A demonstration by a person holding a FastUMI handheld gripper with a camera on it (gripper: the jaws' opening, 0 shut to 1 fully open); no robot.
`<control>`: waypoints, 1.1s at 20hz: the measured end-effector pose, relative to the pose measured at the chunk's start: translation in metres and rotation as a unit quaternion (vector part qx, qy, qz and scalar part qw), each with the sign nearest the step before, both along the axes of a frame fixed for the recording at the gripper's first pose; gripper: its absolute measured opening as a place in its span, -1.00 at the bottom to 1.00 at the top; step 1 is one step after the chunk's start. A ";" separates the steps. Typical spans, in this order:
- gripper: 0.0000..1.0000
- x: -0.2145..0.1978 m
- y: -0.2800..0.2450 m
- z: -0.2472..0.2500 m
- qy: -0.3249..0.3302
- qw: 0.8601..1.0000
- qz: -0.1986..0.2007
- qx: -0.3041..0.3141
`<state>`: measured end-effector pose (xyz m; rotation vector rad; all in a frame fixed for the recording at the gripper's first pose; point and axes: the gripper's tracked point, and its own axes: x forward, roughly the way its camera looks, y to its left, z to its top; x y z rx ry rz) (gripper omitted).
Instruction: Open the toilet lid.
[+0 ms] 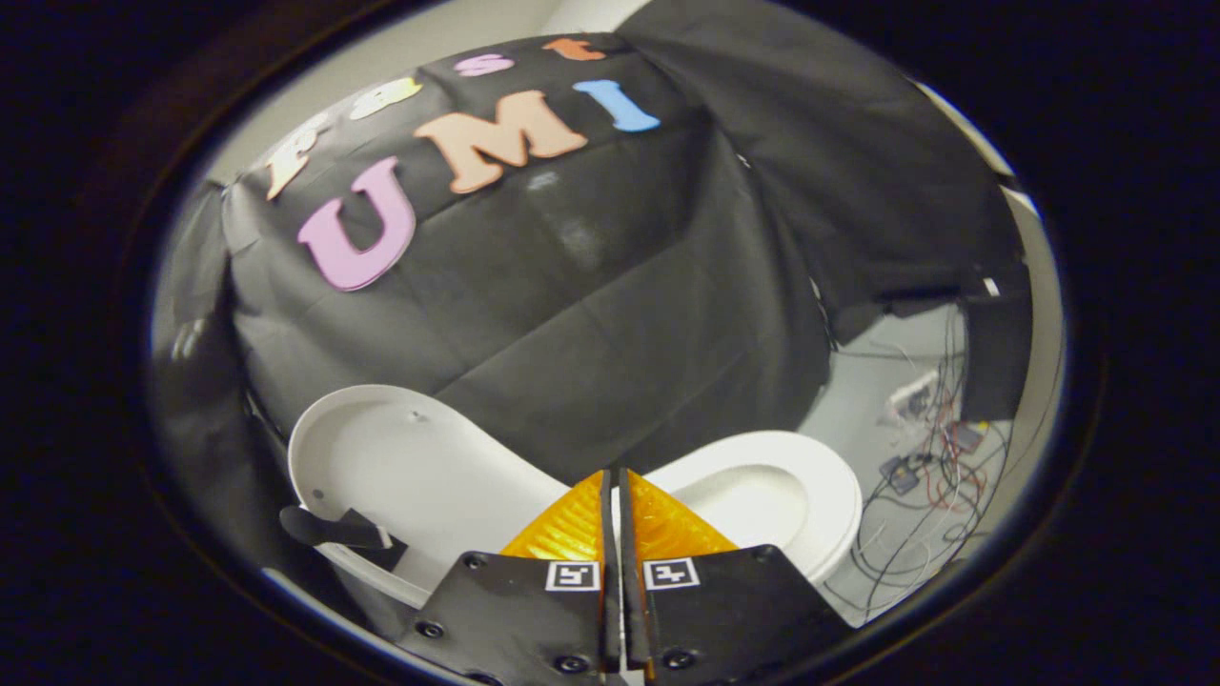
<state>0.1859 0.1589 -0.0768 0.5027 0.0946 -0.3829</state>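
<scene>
Already the toilet lid [400, 467] appears raised: its pale inner face, with a small bump near the top, leans back against the black cloth wall [591, 314], and the open seat ring [820, 514] with the bowl's hollow lies to the right of it, beyond the fingers. The gripper [615, 486] hangs above the toilet with its two fingers pressed together, only a thin slit between them and nothing caught there; it touches neither lid nor seat. A dark strip, perhaps tape or a tab [338, 529], sits at the lid's lower edge, left of the fingers.

By the look of it the lift is done, so the risk now lies in the lid's rest. It leans on soft cloth, not on a hard stop I can see, and whether it is past its balance point I cannot tell; a nudge from the closed fingers while pulling away could tip it forward and let it drop onto the seat. Loose wires [939, 467] trail on the floor right of the bowl and could snag a careless retreat.
</scene>
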 end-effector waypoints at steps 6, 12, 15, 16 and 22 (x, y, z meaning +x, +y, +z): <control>-0.94 0.039 0.083 0.098 -0.027 0.986 0.079 -0.146; -0.94 0.063 0.194 0.161 -0.066 0.941 0.189 -0.274; -0.95 0.066 0.229 0.166 -0.078 0.928 0.227 -0.285; -0.95 0.070 0.235 0.162 -0.076 0.926 0.234 -0.286; -0.95 0.071 0.222 0.148 -0.067 0.927 0.229 -0.289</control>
